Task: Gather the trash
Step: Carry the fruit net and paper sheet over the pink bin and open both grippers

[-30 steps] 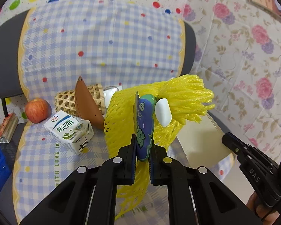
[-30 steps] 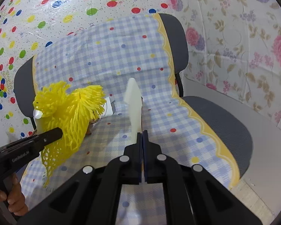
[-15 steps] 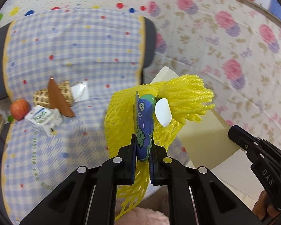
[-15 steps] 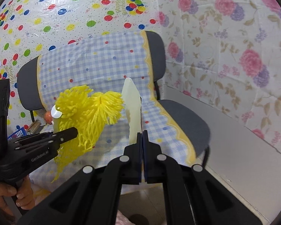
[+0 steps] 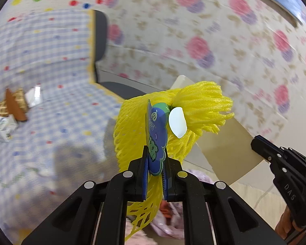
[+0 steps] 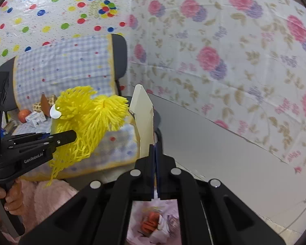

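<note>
My left gripper [image 5: 154, 157] is shut on a yellow foam fruit net [image 5: 195, 104] with a blue and green label [image 5: 156, 126], held in the air off the chair's right edge. It also shows in the right wrist view [image 6: 91, 118]. My right gripper [image 6: 154, 149] is shut on a cream flattened carton piece [image 6: 143, 118], upright, just right of the net; it shows in the left wrist view [image 5: 226, 151]. Below both grippers a pink trash bag [image 6: 157, 222] holds orange and white scraps.
A chair with a blue checked cover [image 5: 51, 122] is at the left. On its seat lie a milk carton [image 5: 2, 126], a brown wedge [image 5: 14, 106], a wicker basket [image 5: 20, 100], and an apple [image 6: 23, 114]. A floral wall [image 6: 234, 61] and grey floor [image 6: 214, 153] are at the right.
Both grippers have swung right and away from the chair, carrying the net and the carton piece. The pink bag has come into view beneath them.
</note>
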The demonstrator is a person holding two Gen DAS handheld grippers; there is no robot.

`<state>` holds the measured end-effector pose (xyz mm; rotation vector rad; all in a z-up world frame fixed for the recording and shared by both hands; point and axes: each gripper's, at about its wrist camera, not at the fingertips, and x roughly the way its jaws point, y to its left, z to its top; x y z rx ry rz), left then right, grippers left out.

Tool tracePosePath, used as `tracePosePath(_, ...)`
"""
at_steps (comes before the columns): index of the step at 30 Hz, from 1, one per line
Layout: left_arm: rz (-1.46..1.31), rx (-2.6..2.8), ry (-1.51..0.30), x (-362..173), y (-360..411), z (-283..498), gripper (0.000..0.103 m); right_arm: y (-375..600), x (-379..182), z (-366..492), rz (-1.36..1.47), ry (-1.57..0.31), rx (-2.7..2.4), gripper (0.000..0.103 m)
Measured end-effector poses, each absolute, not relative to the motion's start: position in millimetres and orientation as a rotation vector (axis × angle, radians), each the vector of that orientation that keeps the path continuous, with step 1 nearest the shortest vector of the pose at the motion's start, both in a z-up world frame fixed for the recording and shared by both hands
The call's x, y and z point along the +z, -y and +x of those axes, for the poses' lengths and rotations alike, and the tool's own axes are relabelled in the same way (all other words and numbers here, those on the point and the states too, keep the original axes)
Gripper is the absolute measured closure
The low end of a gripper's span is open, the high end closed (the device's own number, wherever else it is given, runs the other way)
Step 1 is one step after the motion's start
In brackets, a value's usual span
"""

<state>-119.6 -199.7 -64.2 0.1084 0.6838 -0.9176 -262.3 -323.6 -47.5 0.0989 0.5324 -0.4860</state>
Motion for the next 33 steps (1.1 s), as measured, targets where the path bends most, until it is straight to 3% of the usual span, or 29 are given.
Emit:
tracePosePath(18, 0.261, -1.052, -0.884, -133.2, 285.1, -165.9, 0.090, 367.9, -125.0, -329.5, 0.216, -0.723, -0.704, 0.101)
tracePosePath(20, 0.281, -1.052, -0.904, -139.2, 292.0, -165.3, 0.086, 374.7, -135.7, -325.6, 0.243, -0.749, -0.701, 0.101)
tracePosePath(24, 0.289, -1.052, -0.937, -148.8, 301.9, -162.8, 0.041, 383.6, -150.7, -317.8, 0.290, -0.766, -0.669, 0.098)
tracePosePath(25, 0.291, -1.056, -0.942, -151.0, 303.4, -162.2, 0.037, 384.1, -153.6, -316.0, 0.293, -0.771, -0.668, 0.095)
tracePosePath(28, 0.294, -1.057, -0.957, -154.3, 304.5, -159.4, 0.032, 385.0, -156.2, -314.4, 0.299, -0.777, -0.668, 0.090)
tracePosePath(33, 0.263, -1.026, -0.961, -151.9, 292.0, -148.6, 0.032, 386.0, -148.3, -315.6, 0.303, -0.753, -0.674, 0.090)
